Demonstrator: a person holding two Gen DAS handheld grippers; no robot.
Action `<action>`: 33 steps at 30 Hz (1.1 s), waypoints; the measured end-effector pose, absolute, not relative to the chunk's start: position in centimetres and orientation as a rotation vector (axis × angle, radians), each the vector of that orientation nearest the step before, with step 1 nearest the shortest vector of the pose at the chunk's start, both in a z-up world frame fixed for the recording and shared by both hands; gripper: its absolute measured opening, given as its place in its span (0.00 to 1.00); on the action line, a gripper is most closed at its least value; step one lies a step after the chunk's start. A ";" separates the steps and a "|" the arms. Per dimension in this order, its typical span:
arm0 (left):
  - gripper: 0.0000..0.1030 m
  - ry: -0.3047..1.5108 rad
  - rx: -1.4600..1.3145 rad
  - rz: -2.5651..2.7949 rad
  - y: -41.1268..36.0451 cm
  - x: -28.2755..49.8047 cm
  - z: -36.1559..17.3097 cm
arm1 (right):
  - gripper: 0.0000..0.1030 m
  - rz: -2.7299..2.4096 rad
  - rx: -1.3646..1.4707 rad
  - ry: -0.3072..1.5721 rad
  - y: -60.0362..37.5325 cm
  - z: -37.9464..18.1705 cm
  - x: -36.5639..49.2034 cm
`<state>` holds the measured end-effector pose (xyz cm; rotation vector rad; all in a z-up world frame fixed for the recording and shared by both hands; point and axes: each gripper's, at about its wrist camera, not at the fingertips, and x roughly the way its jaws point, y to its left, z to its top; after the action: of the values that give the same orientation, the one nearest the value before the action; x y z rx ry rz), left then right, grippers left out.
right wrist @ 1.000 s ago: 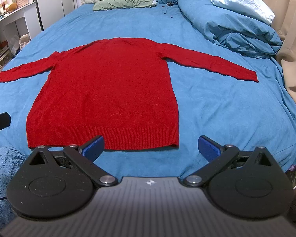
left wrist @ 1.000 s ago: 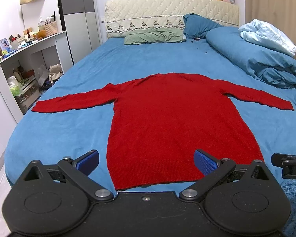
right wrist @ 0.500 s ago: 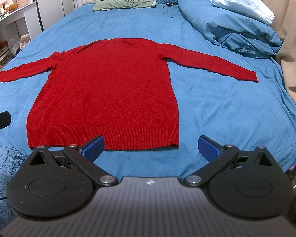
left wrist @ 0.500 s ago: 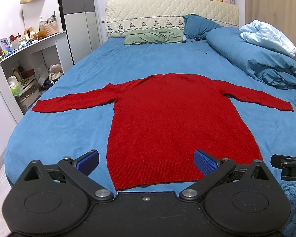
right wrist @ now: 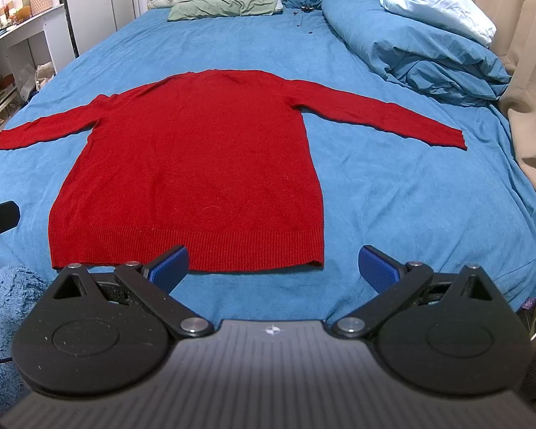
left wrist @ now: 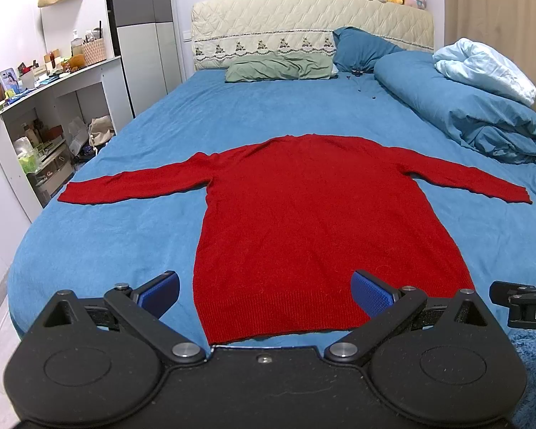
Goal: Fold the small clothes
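A red long-sleeved sweater (left wrist: 311,214) lies flat on the blue bed (left wrist: 118,236), both sleeves spread out sideways and the hem nearest me. It also shows in the right wrist view (right wrist: 196,164). My left gripper (left wrist: 266,295) is open and empty, hovering above the hem's left half. My right gripper (right wrist: 273,268) is open and empty, just short of the hem's right corner. Neither gripper touches the cloth.
A rolled blue duvet (left wrist: 461,114) with a pale blanket lies along the bed's right side. Pillows (left wrist: 278,68) lie at the headboard. A white shelf desk (left wrist: 46,107) stands left of the bed. A beige curtain (right wrist: 529,71) hangs on the right.
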<state>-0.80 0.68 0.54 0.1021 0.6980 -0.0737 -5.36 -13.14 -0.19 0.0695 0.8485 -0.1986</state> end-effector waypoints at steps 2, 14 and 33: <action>1.00 0.698 0.102 -0.073 0.7 -0.8 0.6 | 1.00 -0.198 0.070 0.848 -13.1 -0.2 -5.4; 1.00 0.696 0.097 -0.070 0.7 -0.8 0.9 | 1.00 -0.194 0.063 0.844 -12.6 0.8 -5.5; 1.00 0.693 0.090 -0.067 0.9 -0.8 0.9 | 1.00 -0.196 0.064 0.839 -12.6 0.8 -5.6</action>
<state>-0.76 0.94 0.91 0.0902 0.6929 -0.0669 -5.60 -12.57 0.85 0.0643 0.8393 -0.1957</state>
